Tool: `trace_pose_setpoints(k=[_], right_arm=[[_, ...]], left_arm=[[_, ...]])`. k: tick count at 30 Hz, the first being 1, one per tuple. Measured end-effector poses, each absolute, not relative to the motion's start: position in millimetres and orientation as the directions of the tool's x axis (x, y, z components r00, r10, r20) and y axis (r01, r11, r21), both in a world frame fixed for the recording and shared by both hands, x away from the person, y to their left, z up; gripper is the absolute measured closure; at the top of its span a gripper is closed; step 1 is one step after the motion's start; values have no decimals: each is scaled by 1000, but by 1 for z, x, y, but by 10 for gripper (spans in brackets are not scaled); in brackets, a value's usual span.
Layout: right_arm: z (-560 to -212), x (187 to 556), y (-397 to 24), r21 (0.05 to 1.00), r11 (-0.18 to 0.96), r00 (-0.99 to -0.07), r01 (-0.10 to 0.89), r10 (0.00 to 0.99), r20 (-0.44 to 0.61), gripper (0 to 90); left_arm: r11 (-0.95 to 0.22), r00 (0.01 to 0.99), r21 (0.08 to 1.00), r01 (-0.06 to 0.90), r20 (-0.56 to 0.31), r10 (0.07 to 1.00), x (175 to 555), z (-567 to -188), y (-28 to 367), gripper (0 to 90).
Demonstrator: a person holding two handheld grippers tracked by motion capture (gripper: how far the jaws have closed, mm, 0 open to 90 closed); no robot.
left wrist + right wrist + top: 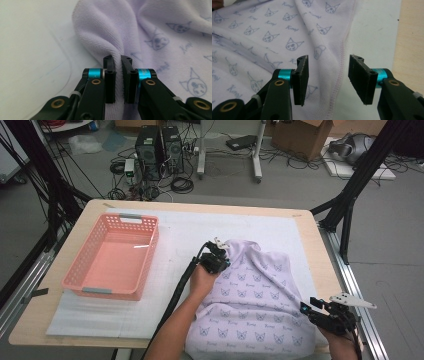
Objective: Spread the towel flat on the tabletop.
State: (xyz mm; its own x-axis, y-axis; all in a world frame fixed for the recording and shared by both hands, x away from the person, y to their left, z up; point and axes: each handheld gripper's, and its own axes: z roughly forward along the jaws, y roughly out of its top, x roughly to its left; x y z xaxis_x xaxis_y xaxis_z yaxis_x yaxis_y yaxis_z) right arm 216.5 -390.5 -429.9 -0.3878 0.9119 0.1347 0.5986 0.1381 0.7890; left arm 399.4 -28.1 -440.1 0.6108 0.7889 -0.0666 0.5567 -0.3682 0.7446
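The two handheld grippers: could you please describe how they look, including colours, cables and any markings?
The left gripper and the right gripper are black, with flat ribbed black pads, turquoise metal collars and brass-coloured pivot rings on the linkage arms. White ties wrap those arms. A black cable trails from the left one along the bare forearm; no sleeve shows. A grey three-cornered plate tops the right gripper.

basket [113, 256] far left, open mat [175, 237] between
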Motion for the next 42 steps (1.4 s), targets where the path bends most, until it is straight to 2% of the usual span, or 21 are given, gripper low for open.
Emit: trace_pose_setpoints(k=[3, 7, 9, 11, 12, 15, 20, 23, 24, 27, 32, 35, 38, 40, 42], right_arm=[[-431, 217, -393, 787, 128, -374, 604, 917, 138, 504], [-435, 221, -392, 779, 128, -374, 614, 916, 144, 496], [-437, 223, -388, 772, 137, -380, 621, 914, 143, 494], [-438, 225, -384, 767, 151, -388, 624, 912, 136, 494], [-438, 226, -382, 767, 158, -393, 622, 910, 131, 493], [-439, 228, -378, 767, 164, -394, 620, 911, 124, 494], [-442, 240, -372, 761, 179, -392, 624, 914, 107, 504], [-448, 252, -365, 760, 211, -422, 614, 902, 91, 500], [-450, 254, -363, 766, 232, -424, 599, 904, 58, 548], [-447, 249, -372, 755, 262, -410, 602, 912, 10, 861], [-441, 232, -400, 737, 220, -334, 639, 943, 8, 844], [-438, 229, -403, 771, 175, -317, 613, 948, 38, 686], [-434, 226, -402, 791, 159, -312, 590, 949, 42, 627], [-432, 225, -400, 803, 163, -323, 573, 946, 39, 623], [-431, 225, -399, 806, 168, -327, 568, 945, 33, 620]], left_arm=[[-295, 557, 772, 564, -91, 826, 395, -434, -7, 828], [-251, 482, 776, 578, -78, 873, 391, -434, 22, 818], [-267, 472, 766, 585, -54, 880, 389, -435, 31, 783], [-242, 444, 804, 543, -31, 895, 382, -434, 36, 749], [-222, 434, 816, 533, -39, 900, 379, -433, 39, 697], [-210, 454, 823, 527, -64, 888, 372, -433, 48, 591], [-194, 487, 835, 515, -99, 868, 358, -435, 57, 562], [-201, 496, 823, 531, -110, 861, 357, -436, 59, 543], [-206, 495, 821, 532, -105, 863, 357, -436, 59, 550], [-188, 480, 820, 541, -117, 870, 358, -436, 62, 575], [-169, 480, 823, 543, -139, 866, 362, -439, 61, 568], [-115, 470, 838, 533, -181, 864, 367, -439, 54, 587], [-150, 458, 813, 562, -155, 876, 378, -438, 42, 631], [-130, 448, 825, 551, -160, 880, 383, -441, 37, 635], [-146, 445, 803, 578, -160, 881, 389, -445, 33, 621]])
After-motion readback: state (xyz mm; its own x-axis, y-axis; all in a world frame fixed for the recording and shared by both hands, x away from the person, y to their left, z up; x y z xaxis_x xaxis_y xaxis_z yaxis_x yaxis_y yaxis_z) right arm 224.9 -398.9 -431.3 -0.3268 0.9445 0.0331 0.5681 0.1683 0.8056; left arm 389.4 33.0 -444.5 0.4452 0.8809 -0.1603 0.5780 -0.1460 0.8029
